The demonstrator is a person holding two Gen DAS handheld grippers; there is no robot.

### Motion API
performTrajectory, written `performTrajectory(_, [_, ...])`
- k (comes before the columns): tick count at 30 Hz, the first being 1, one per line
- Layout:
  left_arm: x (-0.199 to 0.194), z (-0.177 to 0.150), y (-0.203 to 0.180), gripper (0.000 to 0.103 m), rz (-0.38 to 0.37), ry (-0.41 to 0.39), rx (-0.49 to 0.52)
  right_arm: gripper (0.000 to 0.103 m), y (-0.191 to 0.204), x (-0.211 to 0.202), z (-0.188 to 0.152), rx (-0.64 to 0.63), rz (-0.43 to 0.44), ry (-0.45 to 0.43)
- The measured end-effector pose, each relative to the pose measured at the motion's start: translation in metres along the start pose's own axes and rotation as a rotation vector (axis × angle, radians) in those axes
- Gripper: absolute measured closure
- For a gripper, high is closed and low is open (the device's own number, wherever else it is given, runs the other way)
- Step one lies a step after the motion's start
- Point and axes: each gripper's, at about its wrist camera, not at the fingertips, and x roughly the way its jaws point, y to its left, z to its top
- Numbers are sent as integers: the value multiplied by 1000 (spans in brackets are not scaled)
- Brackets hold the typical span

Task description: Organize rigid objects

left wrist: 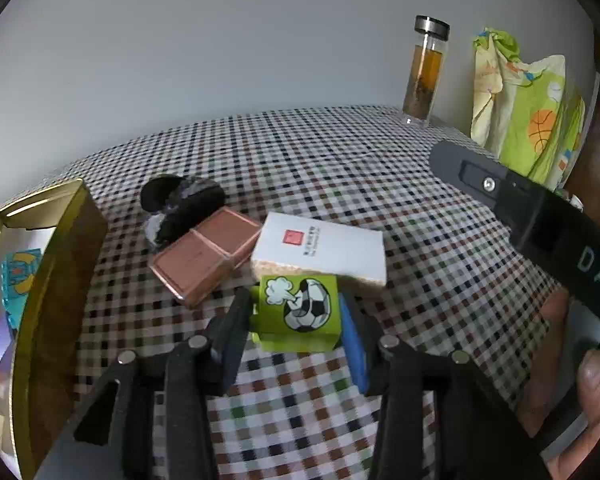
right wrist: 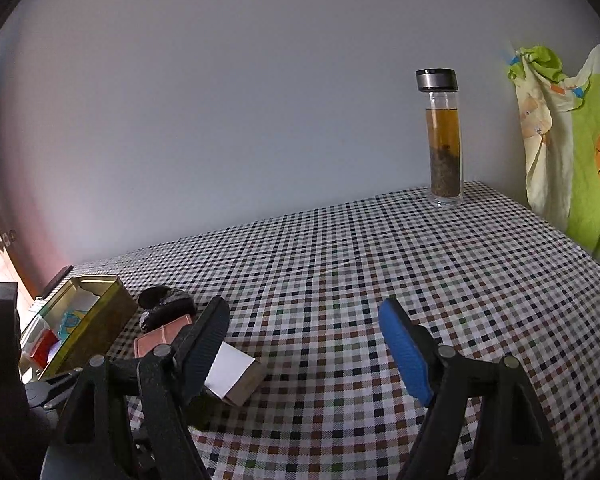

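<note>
**Green block pinched, clutter close ahead**

While my left tongs (left wrist: 296, 316) are clamped on the green block (left wrist: 298, 312) with the football picture, the hold looks shallow: the pads sit on its two side faces near the tips, and the block seems to hang just above the checked surface (left wrist: 380, 184). If I swing too fast toward the gold tin (left wrist: 56, 280) at my left, I judge the block could twist out or clip the tin's near wall.

Right behind the block lies the white box (left wrist: 320, 248), almost touching it, and beside that the copper-coloured case (left wrist: 208, 256) with a dark furry thing (left wrist: 180, 204) past it. Pushing forward would shove these, so lifting clear first seems wise.

My right tongs (right wrist: 304, 344) stand wide apart, holding nothing, low over the cloth near the white box; their body crosses the left view and could get in the way. A tea bottle (right wrist: 442, 140) and a printed cloth (right wrist: 572, 152) stand well apart at the back.
</note>
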Motion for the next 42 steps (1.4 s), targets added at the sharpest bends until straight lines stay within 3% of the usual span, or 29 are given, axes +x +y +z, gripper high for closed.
performTrajectory(8, [-21,-7,39,61,107,-61,-21,24,20,22,1,-72,74,90])
performTrajectory(12, [-24,-9,55,61,106,-62,-53,24,45,45,0,-188,149,190])
performTrajectory(17, [-25,-9,71,61,107,-64,-87,24,62,56,-1,-286,173,214])
performTrajectory(23, [-26,-8,75,60,94,-73,-95,24,79,73,-7,-385,221,307])
performTrajectory(31, [-24,-7,81,60,87,-70,-115,24,74,86,-9,-360,193,374])
performTrajectory(32, [-24,-7,80,60,86,-70,-115,26,71,88,-10,-358,191,383])
performTrajectory(37, [-26,-6,81,60,75,-81,-119,59,69,92,-16,-358,191,430])
performTrajectory(42, [-30,-7,82,60,76,-101,-119,59,63,84,-16,-330,208,408])
